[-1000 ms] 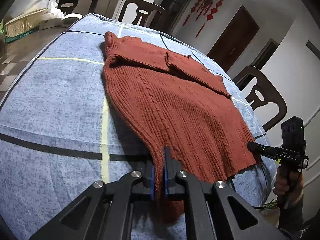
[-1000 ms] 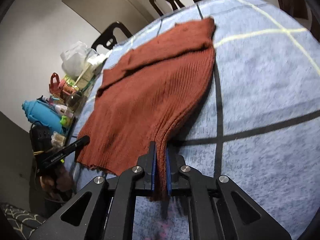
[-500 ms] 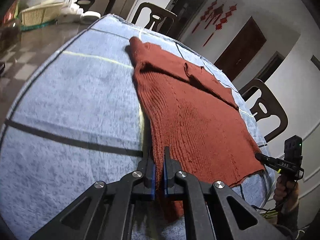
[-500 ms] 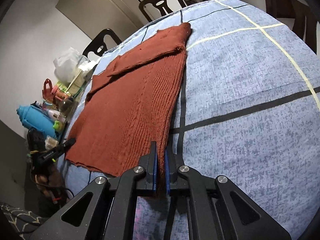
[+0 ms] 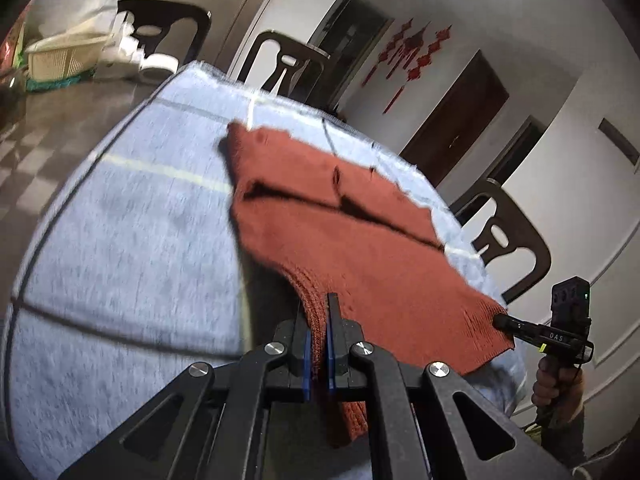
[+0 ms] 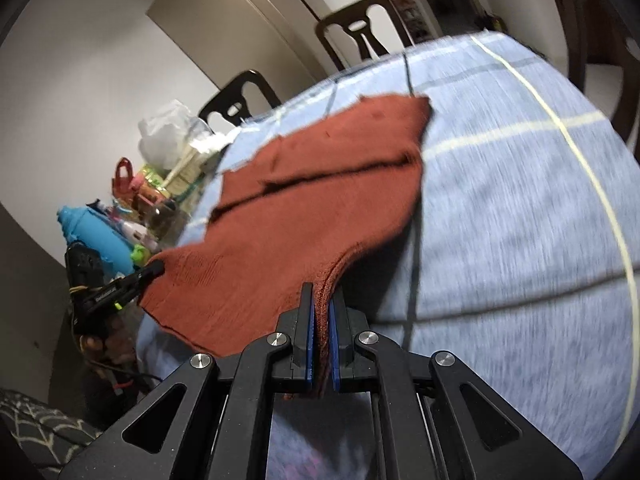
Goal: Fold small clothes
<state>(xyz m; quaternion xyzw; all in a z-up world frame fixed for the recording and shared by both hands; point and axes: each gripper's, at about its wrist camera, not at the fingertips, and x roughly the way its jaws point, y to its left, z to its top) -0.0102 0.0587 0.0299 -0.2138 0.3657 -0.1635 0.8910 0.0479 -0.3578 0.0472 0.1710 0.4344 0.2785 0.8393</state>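
The sweater (image 5: 360, 248) is lying across the blue table (image 5: 120, 240), its near hem lifted clear while the far part with the folded-in sleeves is resting flat. Each gripper is pinching one hem corner so the edge is hanging taut between them, probably ready to be carried forward as a fold. The left gripper (image 5: 318, 344) and right gripper (image 6: 320, 344) are both showing jaws closed tight on bunched knit. The fabric is rust-red, ribbed and thick. Chairs (image 5: 508, 236) are standing around the table.
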